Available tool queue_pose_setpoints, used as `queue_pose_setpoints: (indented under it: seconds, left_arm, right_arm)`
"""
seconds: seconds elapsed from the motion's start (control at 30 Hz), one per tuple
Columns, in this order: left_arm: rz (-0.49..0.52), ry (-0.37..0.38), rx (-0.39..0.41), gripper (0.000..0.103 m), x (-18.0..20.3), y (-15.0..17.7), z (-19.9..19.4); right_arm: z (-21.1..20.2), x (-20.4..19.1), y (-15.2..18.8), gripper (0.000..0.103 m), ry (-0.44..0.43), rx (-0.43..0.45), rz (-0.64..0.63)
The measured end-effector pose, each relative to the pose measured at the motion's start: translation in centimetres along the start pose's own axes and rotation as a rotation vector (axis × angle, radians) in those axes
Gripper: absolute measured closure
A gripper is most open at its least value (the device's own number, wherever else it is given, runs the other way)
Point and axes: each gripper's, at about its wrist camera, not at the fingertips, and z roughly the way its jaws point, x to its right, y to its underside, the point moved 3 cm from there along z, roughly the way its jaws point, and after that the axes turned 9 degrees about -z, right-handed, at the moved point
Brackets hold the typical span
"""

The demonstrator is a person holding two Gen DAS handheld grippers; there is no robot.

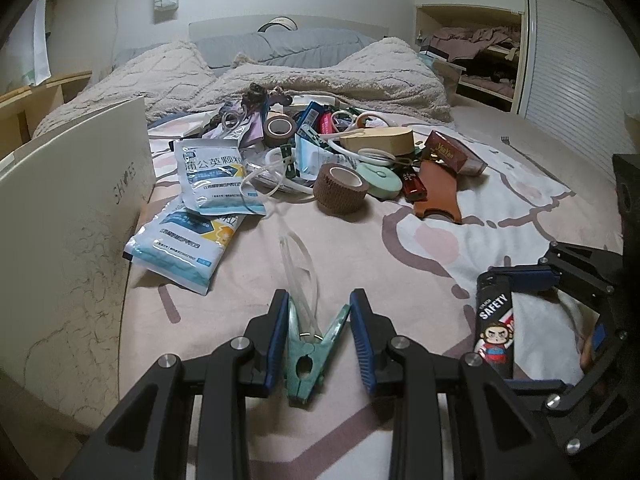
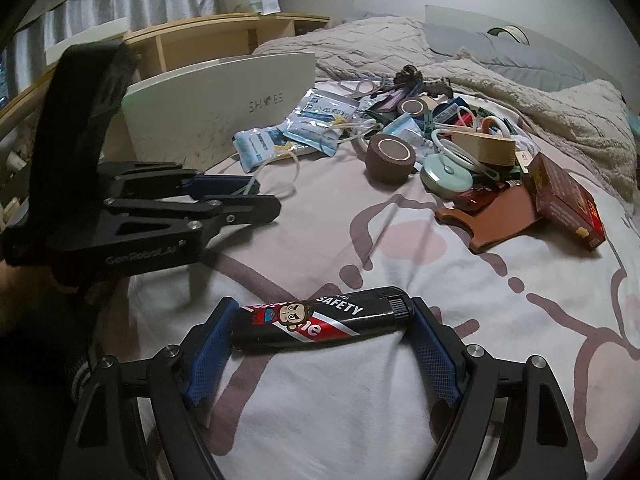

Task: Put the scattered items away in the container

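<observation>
Leftmost stands the white shoe box (image 1: 72, 208), upright on the patterned bedsheet (image 1: 360, 248). Right of the box lie two medicine sachets (image 1: 188, 224), then the heap of clutter (image 1: 320, 148) with a brown tape roll (image 1: 341, 189) at its near edge. Nearer than the box, the left gripper (image 1: 319, 312) has its fingers pressed against the handles of a green clothespin (image 1: 310, 356). Farther right of the box, the right gripper (image 2: 320, 340) pinches a black lighter (image 2: 320, 318) end to end, low over the sheet.

Black lighter (image 2: 320, 317) with cartoon monkey, teal clip (image 1: 310, 354), pink-and-white patterned bedsheet (image 1: 440, 248).
</observation>
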Motion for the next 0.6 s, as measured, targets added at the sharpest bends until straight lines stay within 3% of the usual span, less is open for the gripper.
queue_pose_setpoints:
  seconds: [0.3,0.6]
  left_arm:
    - [-0.003,0.032,0.033,0.072,0.7,-1.1,-2.2]
    - [0.003,0.054,0.067,0.073,1.1,-2.5,-4.2]
  right_arm:
    - [-1.2,1.8,-0.8,0.019,0.037,0.012,0.146]
    - [-5.1,4.1,-2.9,0.019,0.098,0.109,0.233]
